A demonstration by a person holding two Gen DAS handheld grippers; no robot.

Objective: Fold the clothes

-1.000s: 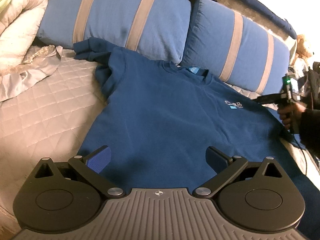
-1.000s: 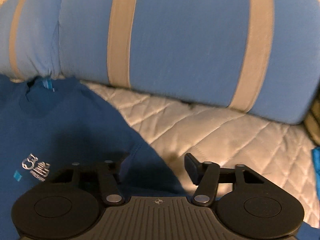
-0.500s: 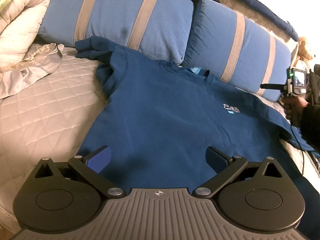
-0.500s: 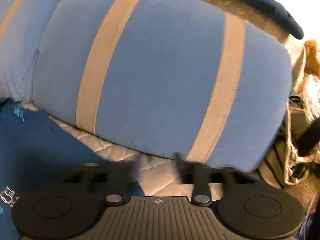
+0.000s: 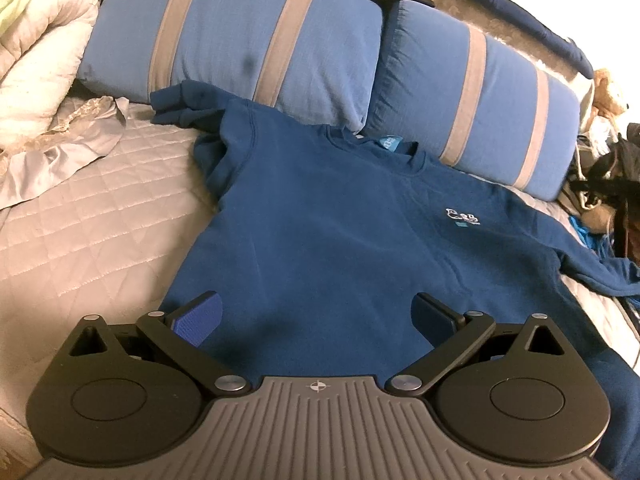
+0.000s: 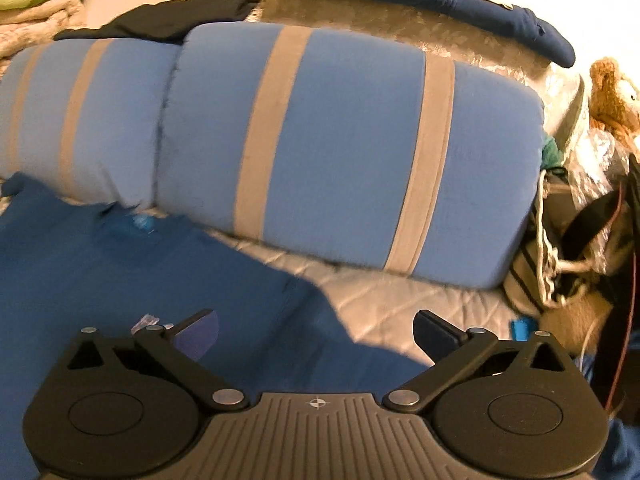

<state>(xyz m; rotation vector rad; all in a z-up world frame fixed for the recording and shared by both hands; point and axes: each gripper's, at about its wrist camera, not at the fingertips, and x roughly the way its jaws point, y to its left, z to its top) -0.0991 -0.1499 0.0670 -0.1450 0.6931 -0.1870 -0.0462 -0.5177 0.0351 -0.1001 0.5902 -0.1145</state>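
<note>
A dark blue sweatshirt [image 5: 340, 232] lies flat, front up, on the quilted bed, its collar toward the pillows. One sleeve is bunched at the far left [image 5: 180, 102]; the other trails off the right [image 5: 600, 276]. My left gripper [image 5: 316, 316] is open and empty, just above the sweatshirt's lower hem. My right gripper [image 6: 316, 334] is open and empty, above the sweatshirt's right shoulder [image 6: 200, 280], where blue cloth meets the quilt.
Two light blue pillows with tan stripes [image 5: 248, 40] [image 5: 480, 104] lean along the head of the bed. A rumpled cream blanket [image 5: 36, 80] lies at the left. Bags, cords and a stuffed toy [image 6: 612, 96] crowd the right side. Beige quilted mattress [image 5: 88, 224] shows left of the sweatshirt.
My right gripper has opened wide and pulled back and up from the sleeve area; it has left the left wrist view. The left gripper has barely moved.
</note>
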